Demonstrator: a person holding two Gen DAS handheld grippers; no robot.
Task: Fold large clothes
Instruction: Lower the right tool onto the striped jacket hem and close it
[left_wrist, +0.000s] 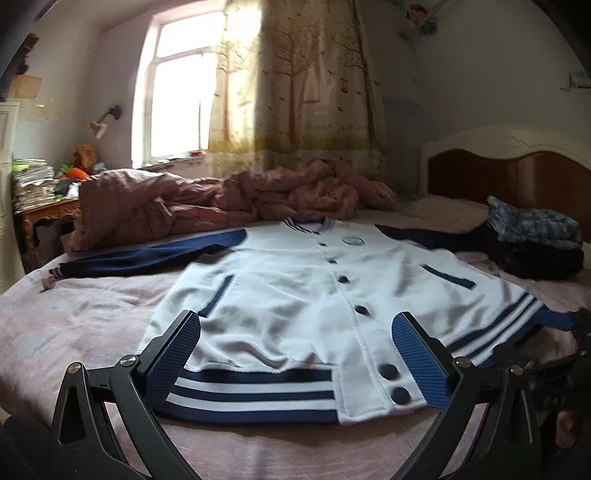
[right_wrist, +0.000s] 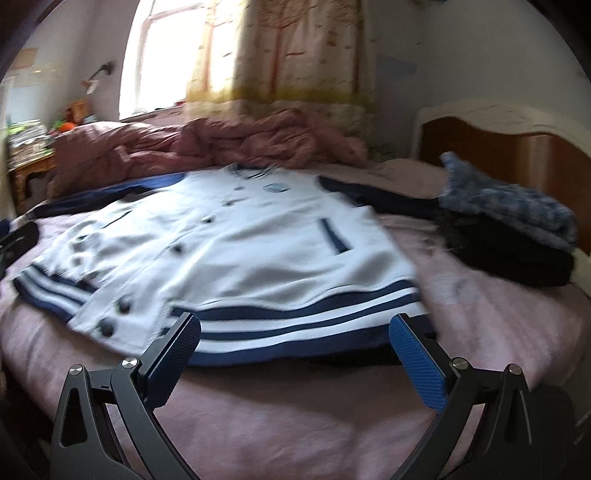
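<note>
A white baseball jacket with navy sleeves, dark snap buttons and a navy-striped hem lies flat, front up, on the pink bedsheet; it also fills the right wrist view as the jacket. My left gripper is open, its fingers spread over the left half of the hem, nothing between them. My right gripper is open too, hovering just in front of the right part of the hem. The tip of the left gripper's finger shows at that view's left edge. The jacket's right sleeve runs under a clothes pile.
A crumpled pink quilt lies along the far side of the bed. A pile of folded dark and blue-grey clothes sits at the right by the wooden headboard. A cluttered side table stands at the left under the window.
</note>
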